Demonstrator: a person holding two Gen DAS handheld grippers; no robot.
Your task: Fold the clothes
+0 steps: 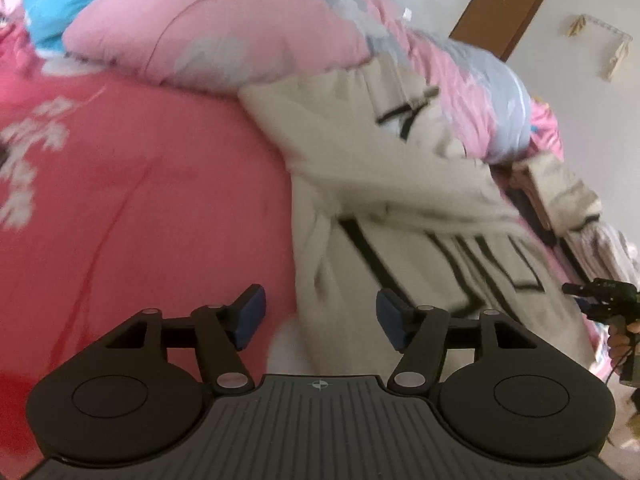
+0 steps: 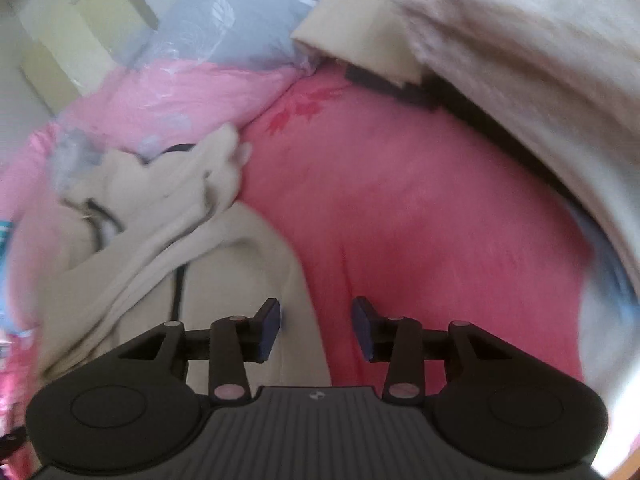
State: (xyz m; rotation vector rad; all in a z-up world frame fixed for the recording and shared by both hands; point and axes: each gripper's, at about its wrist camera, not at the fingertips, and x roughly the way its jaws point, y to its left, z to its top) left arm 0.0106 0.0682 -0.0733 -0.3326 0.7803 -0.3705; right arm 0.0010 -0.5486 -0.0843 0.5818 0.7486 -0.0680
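Cream garment with black stripes (image 1: 400,200) lying spread but rumpled on the red-pink bed cover (image 1: 140,200), right of centre in the left wrist view, its far end riding up against the pink quilt (image 1: 208,36) and the grey-and-pink bundle (image 1: 496,104). Not folded as it lies: one sleeve-like fold thrown across the body, hem side nearest.

Left gripper (image 1: 320,318): jaws released, wide gap, nothing between, hovering just over the garment's near left edge. Right gripper (image 2: 316,330): jaws likewise parted and empty, over the boundary where cream cloth meets bed cover. Same gripper glimpsed at the far right of the left view, held in a hand (image 1: 622,332).

Step in hand, by judgement: between grasps. Fits either reaching for an edge to start a fold or having just let go after laying one over; pictures do not settle which. Heavy motion blur in both views.

Any next grasp calls for a single cloth edge, not a bunch, taken low against the soft bedding.

Edges: in the right wrist view, a second cream-and-black cloth mass (image 2: 520,60) hangs at upper right, close to the lens; whether the same garment, cannot tell. Loose cream sleeve (image 2: 180,184) far left.

Open room: broad bare bed cover left of the garment. Crowded far and right by bedding.
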